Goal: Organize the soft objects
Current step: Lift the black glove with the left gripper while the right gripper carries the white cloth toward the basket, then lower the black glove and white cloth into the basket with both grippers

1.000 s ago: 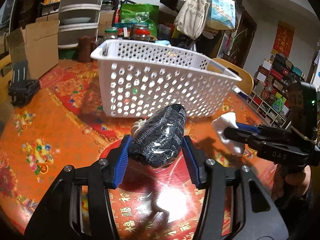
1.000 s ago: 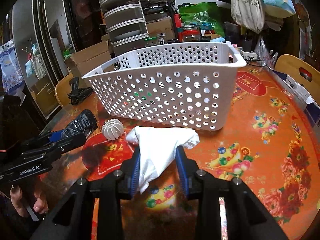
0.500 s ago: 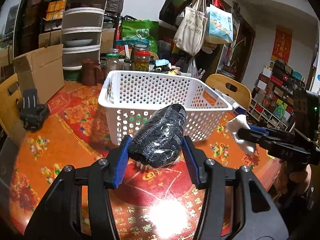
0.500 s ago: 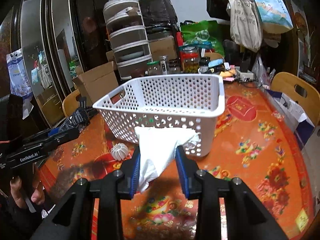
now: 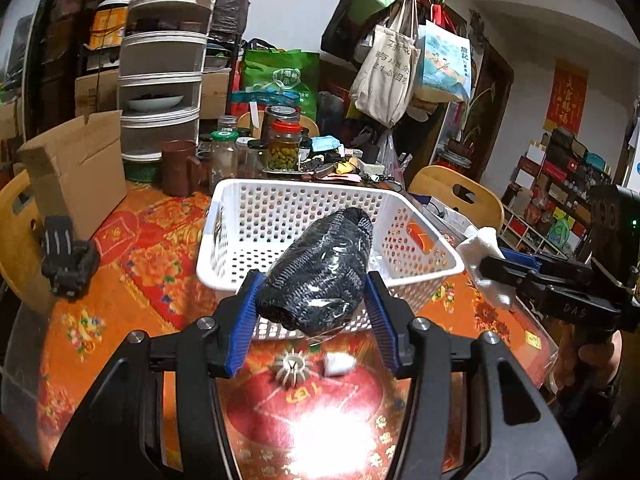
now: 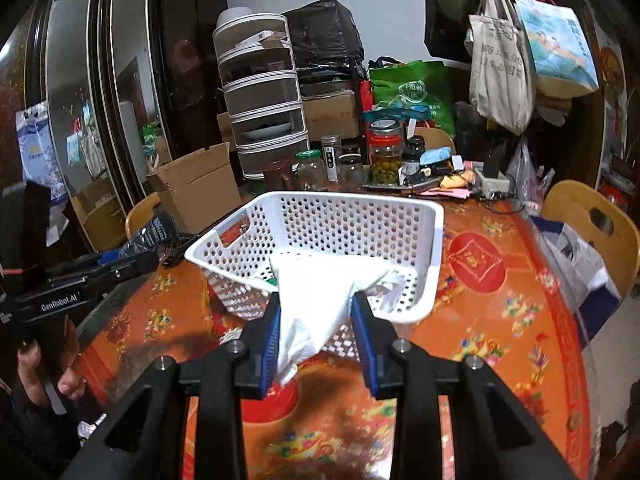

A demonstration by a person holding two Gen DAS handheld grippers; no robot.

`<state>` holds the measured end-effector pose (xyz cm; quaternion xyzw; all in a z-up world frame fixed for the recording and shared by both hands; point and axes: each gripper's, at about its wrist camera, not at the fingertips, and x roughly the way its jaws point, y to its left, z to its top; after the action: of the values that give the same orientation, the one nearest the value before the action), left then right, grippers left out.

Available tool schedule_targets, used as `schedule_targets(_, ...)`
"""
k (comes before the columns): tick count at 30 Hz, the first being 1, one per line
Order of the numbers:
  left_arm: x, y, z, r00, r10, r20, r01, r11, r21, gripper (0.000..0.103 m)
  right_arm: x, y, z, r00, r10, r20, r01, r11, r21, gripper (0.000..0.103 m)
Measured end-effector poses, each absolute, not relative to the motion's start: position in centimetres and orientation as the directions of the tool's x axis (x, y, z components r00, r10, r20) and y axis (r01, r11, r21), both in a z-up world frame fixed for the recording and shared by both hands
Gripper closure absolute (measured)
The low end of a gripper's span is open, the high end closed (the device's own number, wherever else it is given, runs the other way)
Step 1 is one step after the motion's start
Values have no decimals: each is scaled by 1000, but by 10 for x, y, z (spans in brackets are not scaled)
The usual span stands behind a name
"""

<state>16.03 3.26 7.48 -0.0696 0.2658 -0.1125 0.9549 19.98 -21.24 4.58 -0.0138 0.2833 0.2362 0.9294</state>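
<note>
My left gripper is shut on a dark knitted roll wrapped in clear plastic, held above the near rim of the white perforated basket. My right gripper is shut on a white cloth, held above the basket's near rim. The right gripper with the cloth also shows at the right of the left wrist view. The left gripper with the dark roll shows at the left of the right wrist view. The basket stands on the orange patterned table.
A small white ribbed object and a small white lump lie on the table below the left gripper. Jars, a brown mug, a cardboard box and a black clip stand behind and left. Wooden chairs surround the table.
Both grippers have risen with their loads. The views now look down into the basket from above its rim, instead of at its side wall.
</note>
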Motion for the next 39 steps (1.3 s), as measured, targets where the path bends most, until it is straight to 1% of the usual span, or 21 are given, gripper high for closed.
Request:
schedule_targets(3, 182, 26, 86, 821, -254, -512, 185, 966, -183, 54, 219, -207, 55, 724, 414, -551, -438, 894, 96, 71)
schedule_targets(6, 203, 18, 93, 800, -260, -542, 190, 965, -182, 54, 244, -199, 57, 692, 414, -591, -441, 891, 107, 71)
schedule_targets(13, 260, 5, 92, 754, -248, -608, 174, 968, -179, 54, 286, -175, 45, 645, 379, -663, -434, 896, 90, 71)
schedule_targets(21, 326, 2, 53, 647, -252, -720, 134, 967, -218, 54, 328, -158, 26, 622, 317, -716, -409, 911, 48, 71)
schedule_targets(25, 351, 1, 31, 604, -220, -766, 93, 974, -206, 54, 346, -149, 10, 595, 275, -755, -395, 918, 23, 70)
schedule_targets(33, 378, 4, 5, 536, -185, -824, 55, 981, -185, 54, 367, -142, -15, 548, 231, -804, -381, 925, 6, 70)
schedule_targets(36, 383, 2, -2, 514, -197, -835, 63, 979, -193, 54, 371, -141, -19, 548, 212, -809, -375, 927, -11, 70)
schedule_targets(39, 382, 0, -4, 513, -216, -831, 75, 975, -207, 53, 374, -144, -20, 560, 204, -803, -358, 934, -12, 63)
